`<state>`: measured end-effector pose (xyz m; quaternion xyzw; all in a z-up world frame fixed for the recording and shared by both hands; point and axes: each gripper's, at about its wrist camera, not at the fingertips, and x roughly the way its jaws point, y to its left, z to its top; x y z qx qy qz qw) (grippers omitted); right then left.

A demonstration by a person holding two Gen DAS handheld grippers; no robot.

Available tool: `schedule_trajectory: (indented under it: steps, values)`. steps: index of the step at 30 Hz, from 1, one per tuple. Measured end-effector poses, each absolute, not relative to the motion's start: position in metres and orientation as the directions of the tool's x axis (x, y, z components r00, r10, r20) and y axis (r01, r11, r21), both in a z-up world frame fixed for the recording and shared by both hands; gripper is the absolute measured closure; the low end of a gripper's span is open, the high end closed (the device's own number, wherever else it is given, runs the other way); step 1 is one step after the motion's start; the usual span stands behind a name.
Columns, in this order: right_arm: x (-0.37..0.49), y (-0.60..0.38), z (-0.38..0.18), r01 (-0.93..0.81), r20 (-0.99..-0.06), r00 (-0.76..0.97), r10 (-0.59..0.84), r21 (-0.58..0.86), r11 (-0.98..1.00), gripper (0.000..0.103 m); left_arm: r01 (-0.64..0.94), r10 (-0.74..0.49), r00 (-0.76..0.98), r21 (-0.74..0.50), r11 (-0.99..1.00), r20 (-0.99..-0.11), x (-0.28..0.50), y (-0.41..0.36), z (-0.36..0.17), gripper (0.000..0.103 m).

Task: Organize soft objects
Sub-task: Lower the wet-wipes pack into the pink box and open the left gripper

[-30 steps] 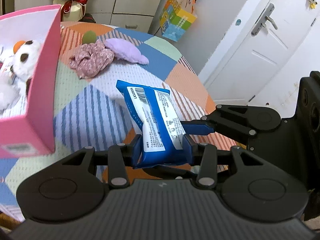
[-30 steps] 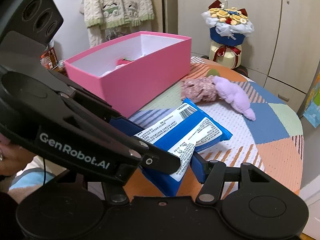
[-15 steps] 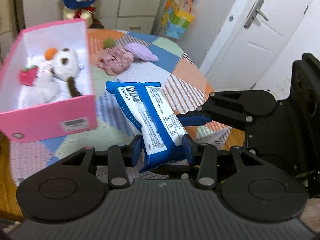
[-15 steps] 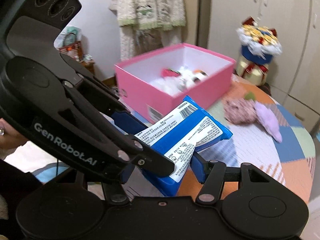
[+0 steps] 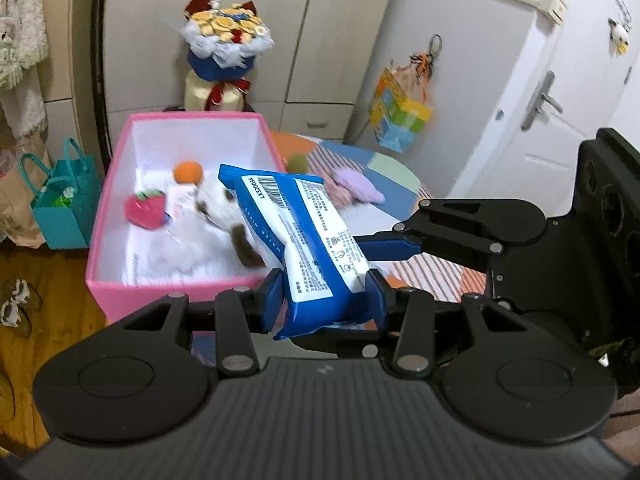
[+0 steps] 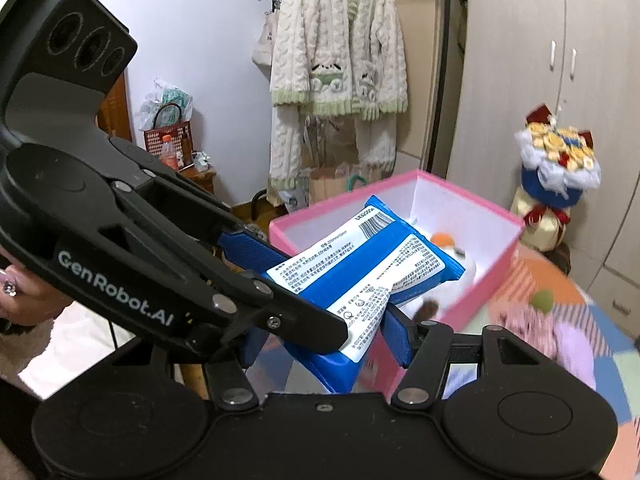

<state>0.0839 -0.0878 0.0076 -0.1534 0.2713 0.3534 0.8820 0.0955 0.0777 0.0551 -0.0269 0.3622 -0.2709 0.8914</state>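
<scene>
Left gripper clamped on blue wipes pack, right gripper pinching the same pack; held aloft over pink box, above plush toy; strawberry toy inside box.

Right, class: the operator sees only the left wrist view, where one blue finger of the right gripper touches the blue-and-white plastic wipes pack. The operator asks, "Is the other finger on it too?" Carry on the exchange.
Observer: Yes. The right wrist view shows the right gripper with both blue fingers flanking the lower end of the blue-and-white plastic wipes pack, one on each side.
Operator: My left gripper clamps the same pack. Can you see who is holding that gripper?
Observer: Partly. A person's hand wearing a ring shows at the picture's left edge, behind the gripper's body.
</scene>
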Motion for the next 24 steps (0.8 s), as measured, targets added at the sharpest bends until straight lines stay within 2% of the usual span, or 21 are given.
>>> schedule_trajectory:
  steps: [7, 10, 14, 20, 24]
  values:
    - [0.131, -0.061, 0.011, -0.707, -0.556, 0.634, 0.537, -0.137, 0.694, 0.037, 0.428, -0.479, 0.621, -0.244, 0.87, -0.621, 0.15, 0.099, 0.059, 0.061]
    - [0.16, -0.056, 0.008, -0.722, -0.575, 0.604, 0.553, -0.1, 0.685, 0.036, 0.38, -0.481, 0.611, -0.301, 0.875, -0.628, 0.177, 0.108, 0.051, 0.061]
    - [0.194, -0.055, -0.005, -0.736, -0.596, 0.551, 0.584, -0.017, 0.677, 0.036, 0.349, -0.452, 0.61, -0.292, 0.891, -0.651, 0.205, 0.11, 0.038, 0.061]
    - [0.236, -0.041, -0.029, -0.752, -0.662, 0.499, 0.559, -0.01, 0.659, 0.036, 0.279, -0.416, 0.589, -0.309, 0.909, -0.693, 0.245, 0.113, 0.008, 0.061]
    - [0.253, -0.035, -0.044, -0.762, -0.704, 0.474, 0.529, -0.026, 0.647, 0.036, 0.216, -0.427, 0.557, -0.372, 0.903, -0.713, 0.266, 0.12, -0.011, 0.062]
